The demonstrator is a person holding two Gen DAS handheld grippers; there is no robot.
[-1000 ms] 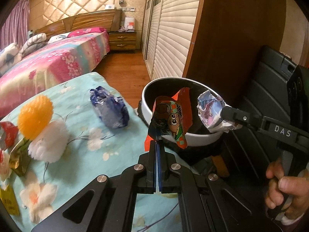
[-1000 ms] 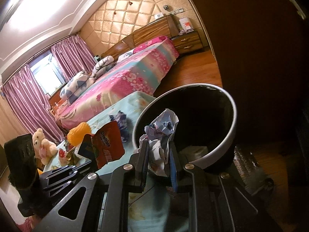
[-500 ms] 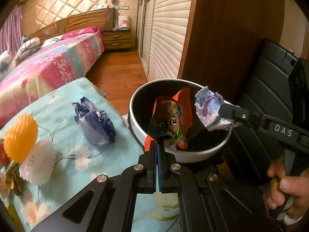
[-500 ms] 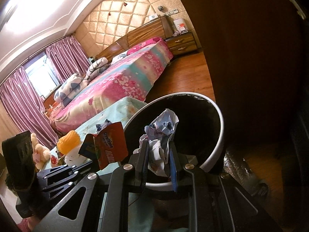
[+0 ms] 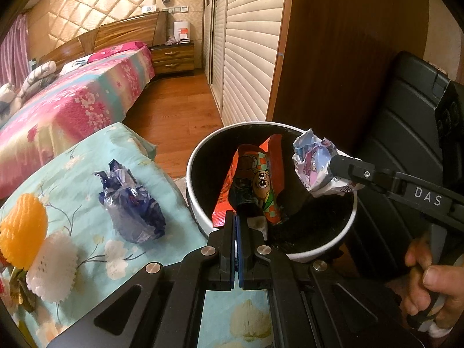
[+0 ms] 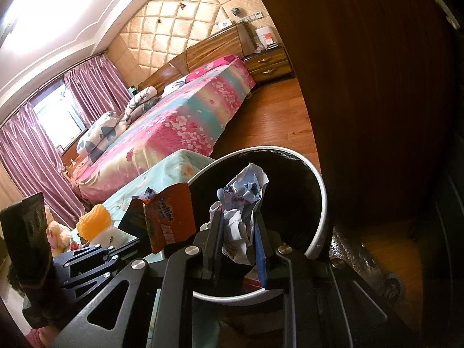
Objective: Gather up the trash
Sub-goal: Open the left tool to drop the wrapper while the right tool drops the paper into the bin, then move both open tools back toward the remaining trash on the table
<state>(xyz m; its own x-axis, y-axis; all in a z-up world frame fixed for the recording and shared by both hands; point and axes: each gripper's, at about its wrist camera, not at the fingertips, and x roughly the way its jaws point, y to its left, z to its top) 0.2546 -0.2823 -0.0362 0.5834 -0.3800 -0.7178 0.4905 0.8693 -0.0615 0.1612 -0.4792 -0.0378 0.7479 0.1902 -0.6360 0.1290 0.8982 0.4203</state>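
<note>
My left gripper (image 5: pixel 238 217) is shut on an orange snack wrapper (image 5: pixel 255 182) and holds it over the mouth of a round trash bin with a white rim (image 5: pixel 200 226) and black inside. My right gripper (image 6: pixel 239 226) is shut on a crumpled white and blue paper wrapper (image 6: pixel 243 200), also held over the bin (image 6: pixel 320 203). The paper wrapper (image 5: pixel 316 165) and the right gripper (image 5: pixel 333 165) show in the left wrist view above the bin's right side. The orange wrapper (image 6: pixel 168 217) shows in the right wrist view at the bin's left edge.
A crumpled blue foil wrapper (image 5: pixel 130 203) lies on a low table with a light blue flowered cloth (image 5: pixel 87 174), left of the bin. An orange and a white pom-pom (image 5: pixel 23 226) lie further left. A brown wardrobe (image 5: pixel 333 43) and a black chair (image 5: pixel 400 116) stand behind the bin.
Both grippers have moved forward and over the bin's opening with their wrappers still held. The bin now sits closer and lower in both views.
</note>
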